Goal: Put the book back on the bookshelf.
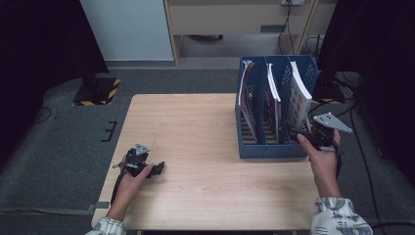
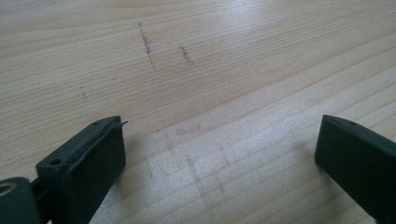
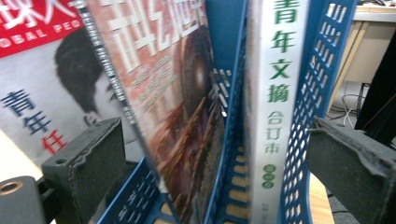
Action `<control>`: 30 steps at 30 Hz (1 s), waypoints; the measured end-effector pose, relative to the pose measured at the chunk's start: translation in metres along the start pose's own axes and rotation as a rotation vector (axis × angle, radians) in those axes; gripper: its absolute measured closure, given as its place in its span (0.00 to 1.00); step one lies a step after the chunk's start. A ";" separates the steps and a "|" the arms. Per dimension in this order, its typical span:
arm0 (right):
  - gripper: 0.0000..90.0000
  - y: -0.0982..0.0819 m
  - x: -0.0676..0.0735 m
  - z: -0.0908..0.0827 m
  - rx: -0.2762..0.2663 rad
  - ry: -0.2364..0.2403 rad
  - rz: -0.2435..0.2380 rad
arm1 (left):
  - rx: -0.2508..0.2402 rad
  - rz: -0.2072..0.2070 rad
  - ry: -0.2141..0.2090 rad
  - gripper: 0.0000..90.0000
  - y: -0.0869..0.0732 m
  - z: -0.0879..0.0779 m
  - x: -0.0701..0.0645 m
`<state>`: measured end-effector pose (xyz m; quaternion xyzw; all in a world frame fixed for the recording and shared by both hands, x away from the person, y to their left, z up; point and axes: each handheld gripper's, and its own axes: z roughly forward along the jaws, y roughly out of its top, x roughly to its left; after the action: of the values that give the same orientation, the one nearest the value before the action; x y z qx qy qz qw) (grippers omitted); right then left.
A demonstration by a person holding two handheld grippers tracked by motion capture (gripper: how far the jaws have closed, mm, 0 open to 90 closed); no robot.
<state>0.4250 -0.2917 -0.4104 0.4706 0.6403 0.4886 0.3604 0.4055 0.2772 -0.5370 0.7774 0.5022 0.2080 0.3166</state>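
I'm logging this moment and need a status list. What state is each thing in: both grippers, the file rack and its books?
left gripper: open, resting low on the table, holding nothing.
right gripper: open, at the rack's right end, jaws apart around the white-spined book.
blue file rack: upright at the table's right edge.
white-spined book: standing in the right compartment.
other books: leaning in their compartments.
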 end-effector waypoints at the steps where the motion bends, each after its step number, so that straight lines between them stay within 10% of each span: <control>1: 0.06 0.000 0.001 -0.001 0.002 0.004 -0.008 | 0.001 0.000 0.000 0.01 0.000 0.000 0.000; 30: 0.06 -0.017 0.041 -0.018 0.022 0.078 0.007 | 0.003 0.002 -0.007 0.00 0.000 0.000 0.000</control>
<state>0.3918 -0.2589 -0.4226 0.4573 0.6577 0.5005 0.3284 0.4059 0.2770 -0.5371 0.7790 0.5007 0.2049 0.3169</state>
